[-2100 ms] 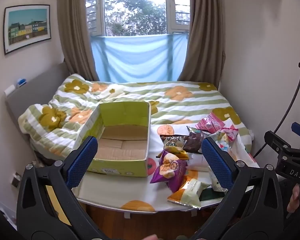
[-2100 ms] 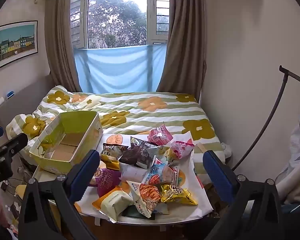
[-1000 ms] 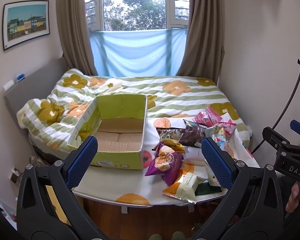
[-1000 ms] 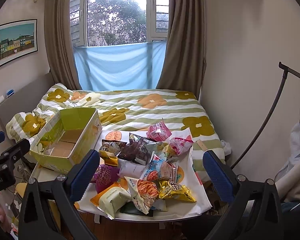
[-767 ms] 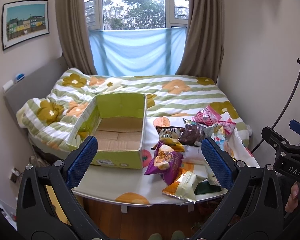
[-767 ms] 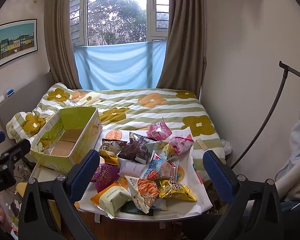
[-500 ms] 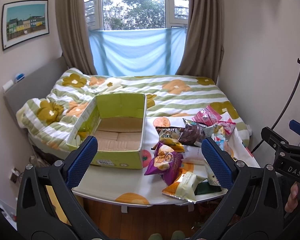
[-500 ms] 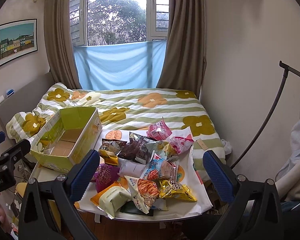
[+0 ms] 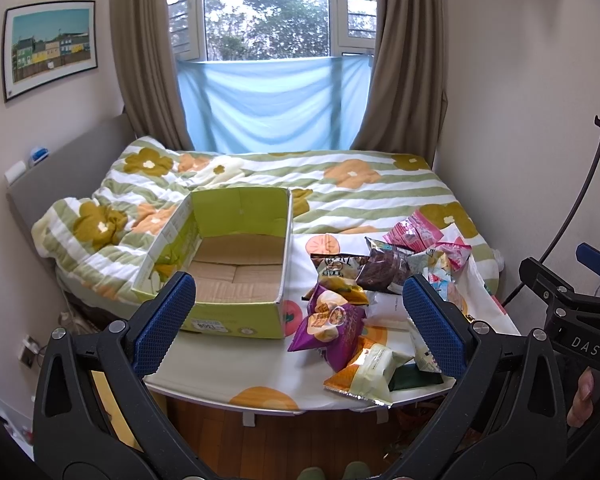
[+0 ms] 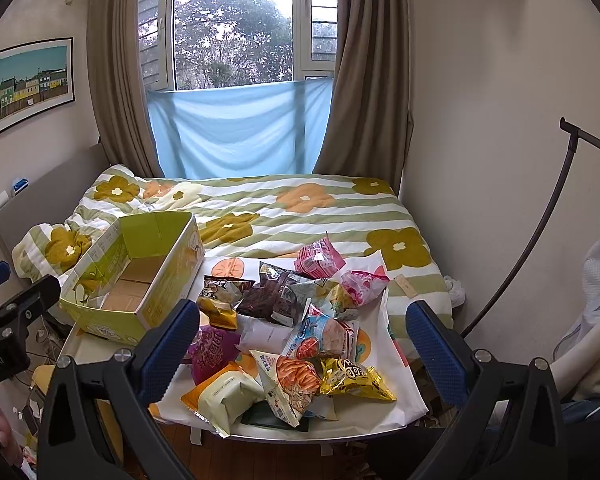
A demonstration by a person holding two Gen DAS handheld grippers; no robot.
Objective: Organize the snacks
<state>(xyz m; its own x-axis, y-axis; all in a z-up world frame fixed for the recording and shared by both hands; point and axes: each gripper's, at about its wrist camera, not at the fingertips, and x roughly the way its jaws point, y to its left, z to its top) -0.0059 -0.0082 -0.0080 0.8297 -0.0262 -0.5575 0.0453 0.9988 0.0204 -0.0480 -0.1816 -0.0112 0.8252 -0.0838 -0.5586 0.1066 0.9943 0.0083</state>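
- My left gripper (image 9: 300,316) hung w/ jaws wide, nothing between the blue pads (image 9: 162,322); it sat off the near edge of the table (image 9: 220,376), above it.
- My right gripper (image 10: 302,344) was likewise wide apart & empty, facing the snack pile (image 10: 296,320) from the near edge.
- Snacks lay heaped on the right half of the table, on a white cloth w/ orange prints (image 10: 384,376): purple bag (image 9: 332,324) toward the pile's left side, pale-green/orange pack (image 9: 366,372) at the near edge, yellow bag (image 10: 352,376) near the right-hand near corner, dark brown bag (image 10: 276,296) mid-pile, pink bags (image 10: 318,258) at the far edge.
- Green cardboard box (image 9: 228,264) stood open on the left half of the table, just beside the pile; I saw no snacks inside, bare cardboard floor only.
- Vs. 0.5 s ago: no visible change; both grippers stayed put, jaws same width, pile & box unmoved.
- Around: bed w/ floral striped quilt (image 9: 360,192) behind the table, blue cloth (image 9: 272,108) across the window, brown curtains (image 9: 404,60), framed picture (image 9: 48,46) on the left wall.
- Between jaws & pile nothing stood in the way; packs overlapped each other, so lower ones were partly hidden.
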